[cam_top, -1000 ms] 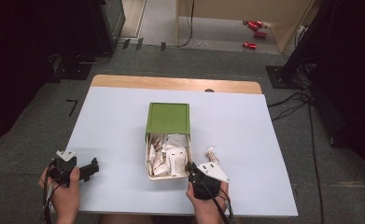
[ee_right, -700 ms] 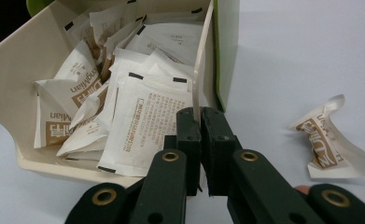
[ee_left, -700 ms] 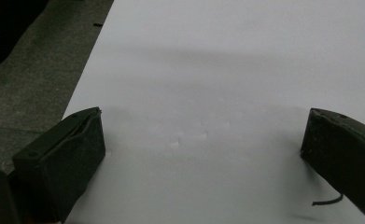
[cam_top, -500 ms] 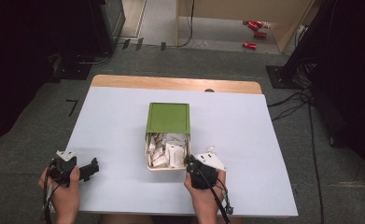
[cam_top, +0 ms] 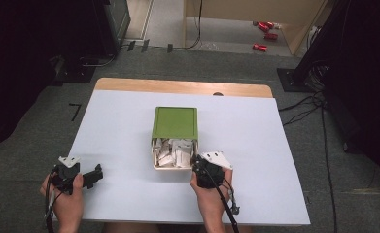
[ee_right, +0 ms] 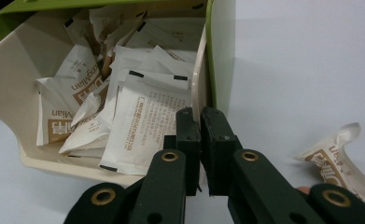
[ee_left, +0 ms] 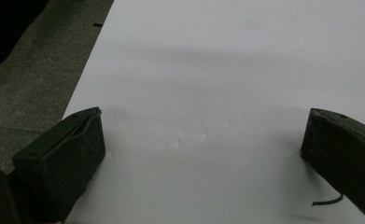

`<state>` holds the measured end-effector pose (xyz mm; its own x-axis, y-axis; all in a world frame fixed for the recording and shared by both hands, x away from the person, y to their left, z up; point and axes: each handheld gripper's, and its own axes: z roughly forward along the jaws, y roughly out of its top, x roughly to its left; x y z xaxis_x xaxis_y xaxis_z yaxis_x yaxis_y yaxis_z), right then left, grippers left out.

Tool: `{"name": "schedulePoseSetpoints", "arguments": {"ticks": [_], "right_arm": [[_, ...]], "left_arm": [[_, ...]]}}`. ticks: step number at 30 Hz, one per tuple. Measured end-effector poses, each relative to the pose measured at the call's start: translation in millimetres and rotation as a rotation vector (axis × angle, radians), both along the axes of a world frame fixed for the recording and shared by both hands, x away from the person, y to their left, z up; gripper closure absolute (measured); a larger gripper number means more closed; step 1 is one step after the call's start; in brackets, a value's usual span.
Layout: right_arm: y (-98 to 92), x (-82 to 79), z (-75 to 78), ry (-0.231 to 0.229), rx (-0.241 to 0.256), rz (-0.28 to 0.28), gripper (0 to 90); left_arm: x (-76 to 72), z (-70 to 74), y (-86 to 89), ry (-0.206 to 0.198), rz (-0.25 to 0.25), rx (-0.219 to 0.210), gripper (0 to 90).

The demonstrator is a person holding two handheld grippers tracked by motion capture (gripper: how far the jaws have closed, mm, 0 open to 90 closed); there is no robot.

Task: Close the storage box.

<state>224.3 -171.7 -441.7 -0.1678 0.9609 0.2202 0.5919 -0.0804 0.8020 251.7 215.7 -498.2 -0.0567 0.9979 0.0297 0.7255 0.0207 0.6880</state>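
Note:
A cream box point(cam_top: 154, 160) with a green lid point(cam_top: 174, 122) slid back stands mid-table, its near half uncovered and full of white-and-brown sachets point(ee_right: 143, 116). My right gripper point(ee_right: 201, 116) is shut on the box's thin cream right wall point(ee_right: 200, 79) at the near right corner; the high view places this right gripper point(cam_top: 196, 162) against that corner. One loose sachet point(ee_right: 339, 158) lies on the table just right of it. My left gripper point(cam_top: 96, 175) rests near the front left of the table, and the left gripper point(ee_left: 203, 144) is open with only bare table between the jaws.
The white table point(cam_top: 255, 131) has a wooden strip along its far edge point(cam_top: 178, 86). Grey floor surrounds it, with black stands at the left point(cam_top: 90, 43) and cables at the right point(cam_top: 314, 102). The table's left edge point(ee_left: 84, 88) runs close to my left gripper.
The right gripper has edged forward and left to the box's near right corner, over the loose sachet. The left gripper has stayed put.

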Motion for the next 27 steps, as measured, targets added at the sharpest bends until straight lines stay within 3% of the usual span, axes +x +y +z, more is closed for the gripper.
{"name": "schedulePoseSetpoints", "arguments": {"ticks": [10,16,22,27], "right_arm": [[1.5,9.5,-0.4,-0.001,0.003,-0.009,87.3],[-4.9,5.9,-0.4,0.002,0.037,0.033,83.7],[-7.1,-7.8,-1.1,-0.017,0.050,0.127,59.0],[-6.2,-14.4,-12.2,0.017,0.005,0.120,47.3]], "left_arm": [[-0.1,0.0,0.1,0.000,0.000,0.000,0.0],[-0.1,0.0,0.1,0.000,0.000,-0.001,0.0],[-0.2,0.0,0.1,0.000,-0.001,0.000,0.0],[-0.2,-0.1,0.0,-0.001,0.000,-0.001,0.0]]}}
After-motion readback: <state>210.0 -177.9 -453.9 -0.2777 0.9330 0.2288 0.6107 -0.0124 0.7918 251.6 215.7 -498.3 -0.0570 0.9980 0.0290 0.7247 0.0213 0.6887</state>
